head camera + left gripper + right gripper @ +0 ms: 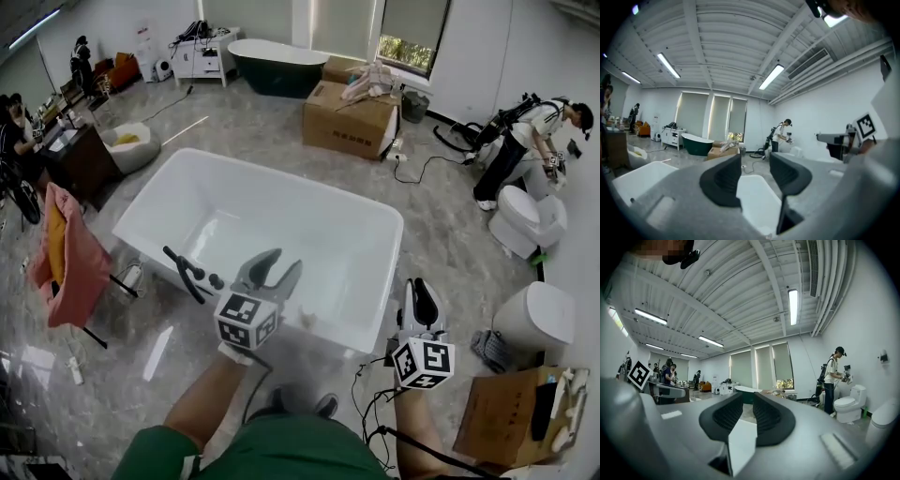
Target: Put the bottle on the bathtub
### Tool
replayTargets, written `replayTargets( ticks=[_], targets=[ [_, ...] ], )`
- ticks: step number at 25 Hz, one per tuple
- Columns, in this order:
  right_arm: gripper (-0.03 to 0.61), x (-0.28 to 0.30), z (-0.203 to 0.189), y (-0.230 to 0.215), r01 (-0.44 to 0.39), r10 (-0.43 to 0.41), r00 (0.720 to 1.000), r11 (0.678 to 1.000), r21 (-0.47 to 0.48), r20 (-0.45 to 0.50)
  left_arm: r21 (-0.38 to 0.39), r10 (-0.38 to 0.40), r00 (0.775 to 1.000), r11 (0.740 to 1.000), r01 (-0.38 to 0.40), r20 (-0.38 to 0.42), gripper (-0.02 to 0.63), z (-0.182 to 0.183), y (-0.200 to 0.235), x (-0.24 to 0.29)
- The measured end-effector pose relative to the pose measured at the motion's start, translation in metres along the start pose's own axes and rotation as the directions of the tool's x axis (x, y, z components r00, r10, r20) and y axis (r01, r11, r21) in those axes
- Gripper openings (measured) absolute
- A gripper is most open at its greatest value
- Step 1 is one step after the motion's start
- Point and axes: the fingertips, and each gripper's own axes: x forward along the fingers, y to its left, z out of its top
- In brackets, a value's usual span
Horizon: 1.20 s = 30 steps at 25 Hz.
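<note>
The left gripper's point(754, 161) fingers point(724, 180) stand wide apart with nothing between them; through the gap shows the white inside of the bathtub point(281, 183). The right gripper's point(749, 399) fingers point(766, 423) are drawn narrow, a slim gap left between them, and they hold nothing.

In the head view the left gripper hangs over the near rim of the bathtub, fingers pointing in over the basin, its marker cube point(246, 319) towards the person; the right gripper stands just outside the tub's near right corner, fingers pointing up the picture, its own cube point(422, 361) below them. A small pale thing point(307, 320) lies on the near rim just beside the left gripper; whether it is the bottle cannot be told. A black tap fitting point(190, 274) sits on the same rim, to the left of the left gripper.

The bathtub stands on a grey marbled floor; a pink cloth point(70, 258) hangs on a stand to its left; cardboard boxes point(352, 117) and a dark green tub point(277, 66) lie beyond it; to the right are a white toilet point(530, 220) and a bending person point(525, 141).
</note>
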Motion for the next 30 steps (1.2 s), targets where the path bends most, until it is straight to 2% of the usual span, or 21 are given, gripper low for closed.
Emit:
replayTargets(
  ticks=[5, 15, 30],
  targets=[
    [0.066, -0.001, 0.025, -0.001, -0.008, 0.008, 0.999, 1.000, -0.013, 0.042, 0.027, 0.001, 0.999, 1.000, -0.002, 0.044, 0.187, 0.033, -0.010, -0.001],
    [0.066, -0.011, 0.063, 0.002, -0.018, 0.024, 0.993, 0.999, -0.046, 0.120, 0.069, 0.007, 0.995, 0.997, -0.014, 0.102, 0.187, 0.072, -0.027, -0.011],
    [0.066, -0.017, 0.061, -0.001, -0.007, 0.012, 0.994, 0.999, -0.049, 0.112, 0.087, -0.013, 0.996, 0.996, 0.005, 0.090, 0.186, 0.068, -0.037, -0.008]
  ],
)
